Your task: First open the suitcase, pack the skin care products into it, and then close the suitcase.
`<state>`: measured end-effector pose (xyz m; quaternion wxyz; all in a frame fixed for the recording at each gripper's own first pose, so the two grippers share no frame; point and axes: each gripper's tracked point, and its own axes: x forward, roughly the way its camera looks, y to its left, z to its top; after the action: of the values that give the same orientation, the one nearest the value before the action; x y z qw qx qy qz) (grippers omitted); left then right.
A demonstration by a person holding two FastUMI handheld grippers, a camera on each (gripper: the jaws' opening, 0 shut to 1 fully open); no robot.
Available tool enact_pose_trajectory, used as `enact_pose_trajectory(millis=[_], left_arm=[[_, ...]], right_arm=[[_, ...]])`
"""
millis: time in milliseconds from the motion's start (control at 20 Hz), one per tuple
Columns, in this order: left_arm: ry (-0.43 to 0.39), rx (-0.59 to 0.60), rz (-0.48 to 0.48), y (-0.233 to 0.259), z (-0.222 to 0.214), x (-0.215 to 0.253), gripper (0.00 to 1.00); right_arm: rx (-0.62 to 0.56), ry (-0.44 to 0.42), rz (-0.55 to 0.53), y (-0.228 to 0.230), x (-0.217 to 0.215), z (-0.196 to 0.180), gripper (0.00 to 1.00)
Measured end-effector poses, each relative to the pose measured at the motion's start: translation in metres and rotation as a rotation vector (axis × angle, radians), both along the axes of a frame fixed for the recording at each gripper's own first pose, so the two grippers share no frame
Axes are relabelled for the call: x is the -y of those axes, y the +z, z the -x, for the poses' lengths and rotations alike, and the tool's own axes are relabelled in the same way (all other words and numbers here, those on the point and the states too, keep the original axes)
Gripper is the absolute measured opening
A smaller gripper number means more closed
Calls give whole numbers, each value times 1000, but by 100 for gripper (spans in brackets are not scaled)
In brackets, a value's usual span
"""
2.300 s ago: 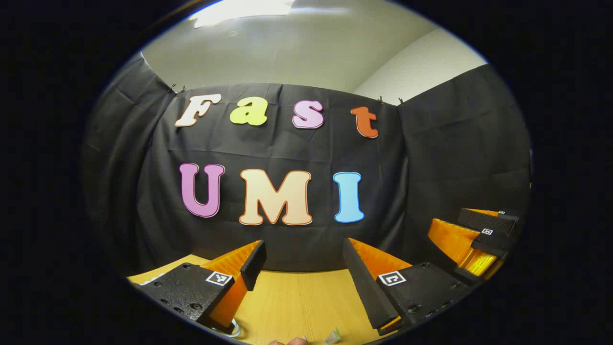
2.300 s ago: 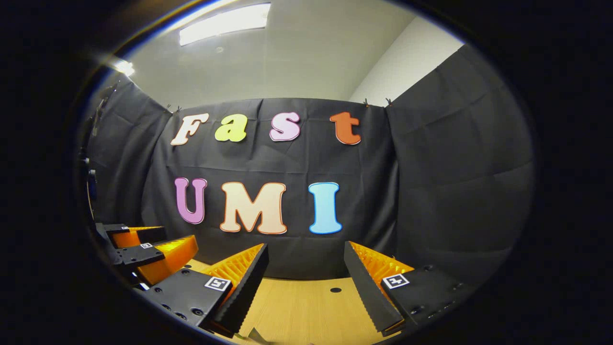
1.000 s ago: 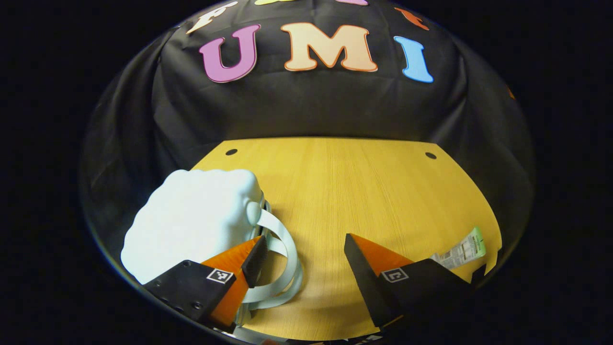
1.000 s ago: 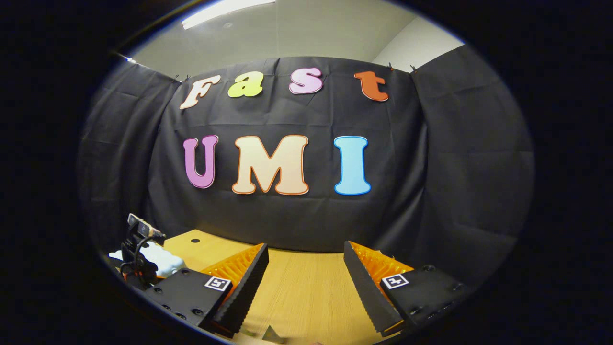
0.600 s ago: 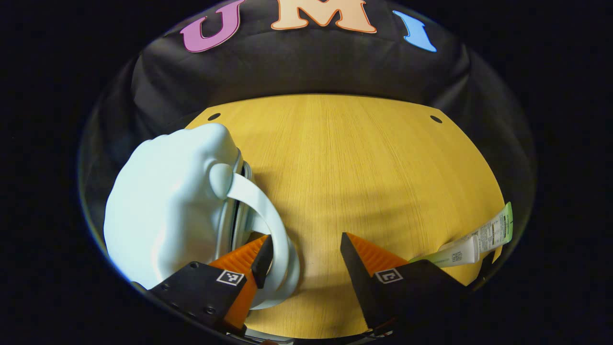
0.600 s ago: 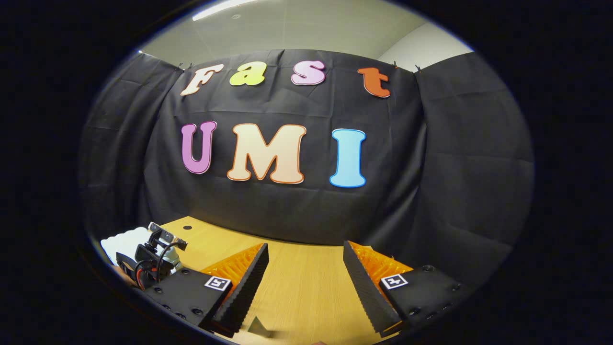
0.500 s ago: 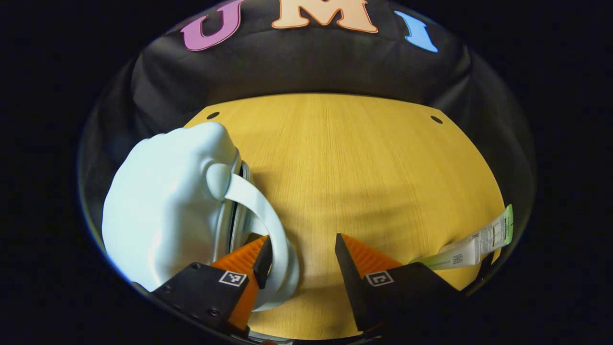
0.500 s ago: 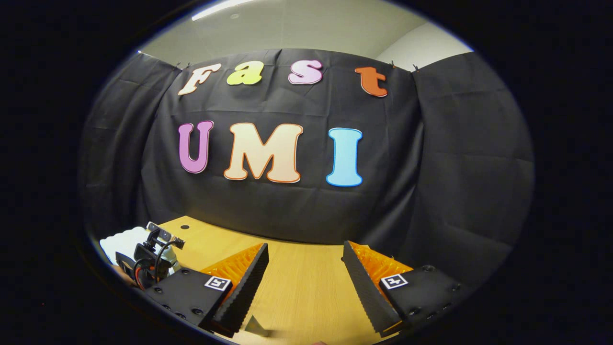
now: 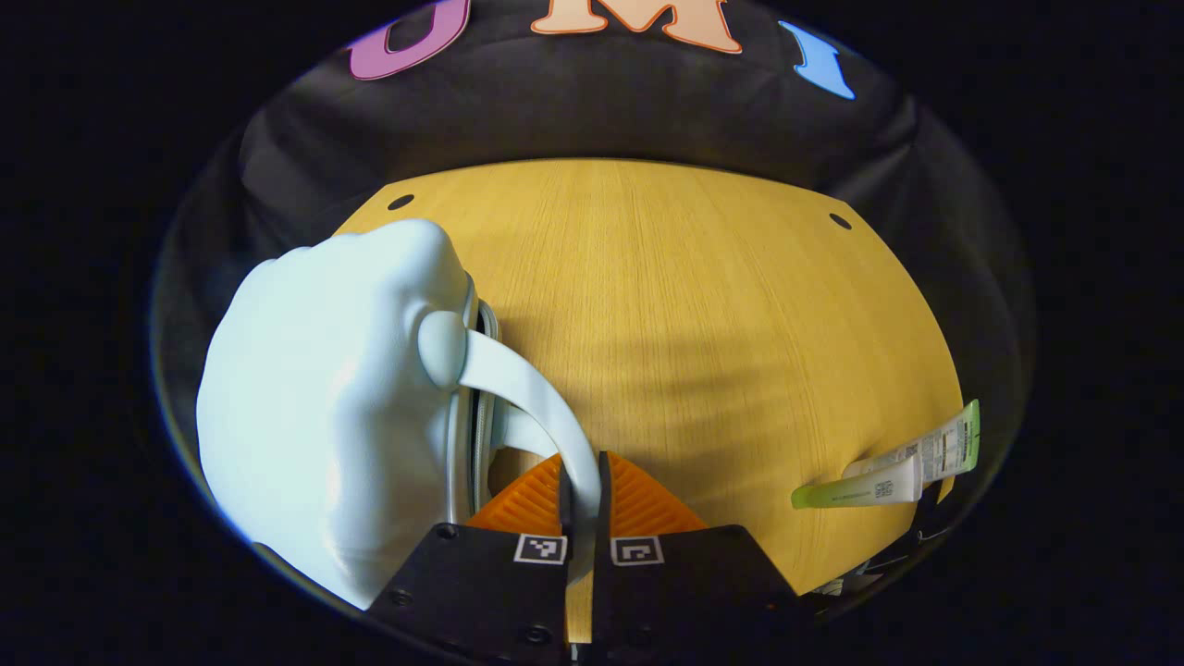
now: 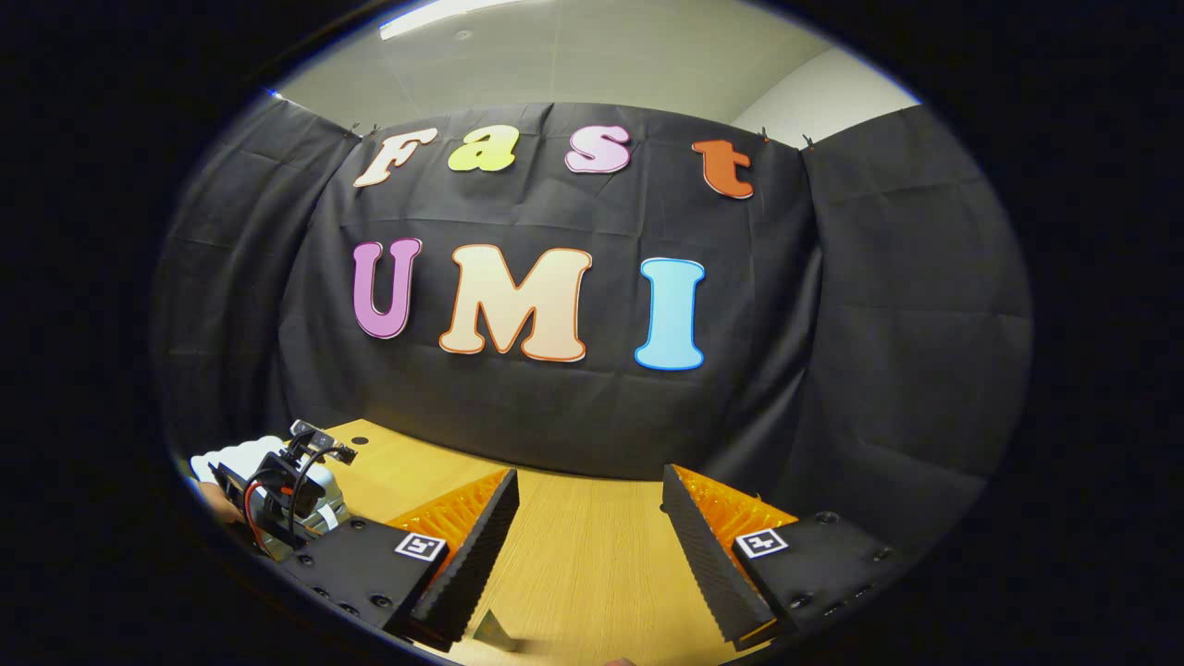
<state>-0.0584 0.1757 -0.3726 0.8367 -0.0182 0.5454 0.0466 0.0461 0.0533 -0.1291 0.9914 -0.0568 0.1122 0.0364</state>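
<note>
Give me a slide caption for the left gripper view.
Left gripper shut on the pale suitcase's handle; skincare tube lying on the wooden table.

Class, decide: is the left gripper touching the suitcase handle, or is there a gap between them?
Touching. In the left gripper view, the left gripper has its jaws closed on the pale suitcase handle, which runs down between them with no gap on either side.

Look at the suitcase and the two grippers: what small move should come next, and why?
Probably lift the handle with the left gripper to swing the lid up. Its fingers have shut on the handle, while the suitcase is closed and the tube lies unpacked on the table. The right gripper hangs open, holding nothing.
</note>
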Motion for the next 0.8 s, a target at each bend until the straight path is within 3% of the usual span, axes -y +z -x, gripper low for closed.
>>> enact_pose_trajectory(millis=[100,450,800], left_arm=[[-29,8,-42,9,-2,1,0],[3,124,-51,63,-16,1,0],[-3,250,-35,155,-20,-14,0]], right_arm=[[16,7,-11,2,-2,2,98],[13,94,-84,-6,-29,5,97],[71,82,-108,11,-72,1,98]])
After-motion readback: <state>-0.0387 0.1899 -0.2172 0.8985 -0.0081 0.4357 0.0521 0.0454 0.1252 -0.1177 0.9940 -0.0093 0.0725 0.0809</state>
